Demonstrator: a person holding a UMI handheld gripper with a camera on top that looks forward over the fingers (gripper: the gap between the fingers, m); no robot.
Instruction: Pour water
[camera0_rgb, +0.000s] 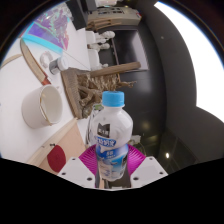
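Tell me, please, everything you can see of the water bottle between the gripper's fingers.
The water bottle is clear plastic with a light blue screw cap, still on, and a dark blue label with white print around its middle. It stands upright between the fingers of the gripper, whose pink pads sit against its lower body on both sides, so it appears gripped. Its base is hidden. Behind it lies a wooden rack; a white bowl sits off to one side.

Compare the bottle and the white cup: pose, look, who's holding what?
The bottle stands between the gripper fingers, pink pads against its label; the white cup sits free on the table, beyond them. The bottle is clear with a blue cap; the cup is opaque, open-topped. The bottle is taller, narrower. Both are upright.
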